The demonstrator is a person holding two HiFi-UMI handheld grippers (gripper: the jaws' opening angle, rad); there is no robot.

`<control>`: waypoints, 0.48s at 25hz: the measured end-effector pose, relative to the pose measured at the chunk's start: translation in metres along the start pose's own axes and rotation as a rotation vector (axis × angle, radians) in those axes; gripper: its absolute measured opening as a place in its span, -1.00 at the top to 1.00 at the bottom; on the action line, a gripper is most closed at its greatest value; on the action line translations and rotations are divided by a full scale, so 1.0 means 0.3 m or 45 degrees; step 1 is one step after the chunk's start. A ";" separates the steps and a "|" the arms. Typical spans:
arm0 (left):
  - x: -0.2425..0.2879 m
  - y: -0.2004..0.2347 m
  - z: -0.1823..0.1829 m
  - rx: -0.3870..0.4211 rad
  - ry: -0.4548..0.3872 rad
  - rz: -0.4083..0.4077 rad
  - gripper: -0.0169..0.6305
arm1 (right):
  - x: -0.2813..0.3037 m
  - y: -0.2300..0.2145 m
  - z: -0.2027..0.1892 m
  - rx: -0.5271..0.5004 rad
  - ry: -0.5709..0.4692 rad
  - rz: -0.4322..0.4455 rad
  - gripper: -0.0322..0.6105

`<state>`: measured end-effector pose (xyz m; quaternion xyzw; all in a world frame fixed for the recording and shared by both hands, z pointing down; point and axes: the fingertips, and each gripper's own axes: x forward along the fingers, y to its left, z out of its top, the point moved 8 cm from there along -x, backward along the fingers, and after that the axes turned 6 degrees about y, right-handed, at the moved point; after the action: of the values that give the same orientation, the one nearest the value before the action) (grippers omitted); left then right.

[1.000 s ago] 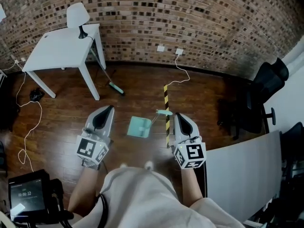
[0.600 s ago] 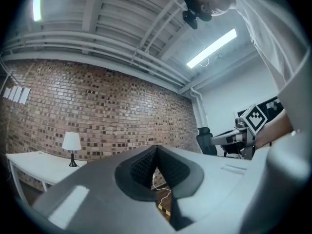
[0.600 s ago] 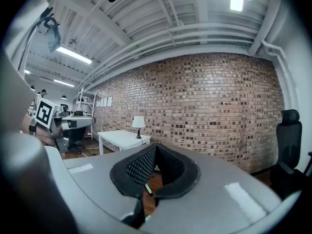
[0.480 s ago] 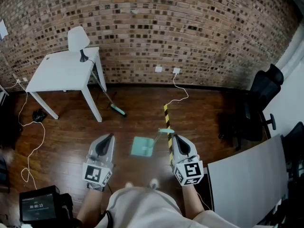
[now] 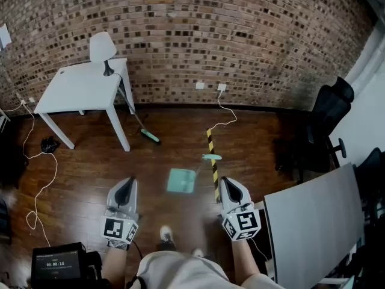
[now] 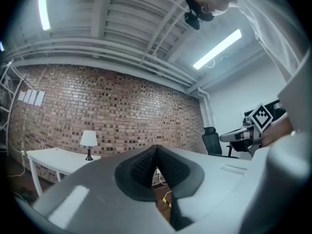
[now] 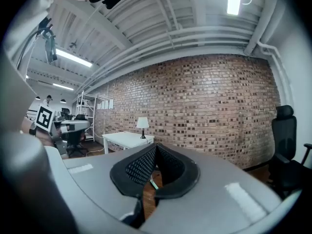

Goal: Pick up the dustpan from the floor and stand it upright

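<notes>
Both grippers held roughly level, pointing forward. Left gripper (image 5: 129,180): jaws together, empty. Teal dustpan (image 5: 181,180) lies flat between the two jaw tips, touching neither. Right gripper (image 5: 224,181): jaws together, empty. Dark wood floor (image 5: 78,161); brick wall (image 5: 240,35) ahead.

The only print that can be read is a timer figure, apparently 00:00:13, on the screen of a small black box-shaped device (image 5: 57,262) at the head view's lower left.

Open floor (image 5: 168,152), dustpan (image 5: 181,180) ahead, table (image 5: 78,92) far left
</notes>
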<state>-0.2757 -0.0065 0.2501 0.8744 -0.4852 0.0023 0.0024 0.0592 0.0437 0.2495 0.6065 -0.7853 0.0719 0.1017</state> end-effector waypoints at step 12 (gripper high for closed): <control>-0.520 -0.619 0.045 0.022 -0.077 -0.048 0.94 | -0.740 0.103 -0.146 -0.049 -0.211 0.079 0.86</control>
<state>-0.2004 0.2239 0.2352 0.8831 -0.4683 -0.0202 -0.0197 0.0865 0.2701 0.2373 0.5837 -0.8106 0.0093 0.0457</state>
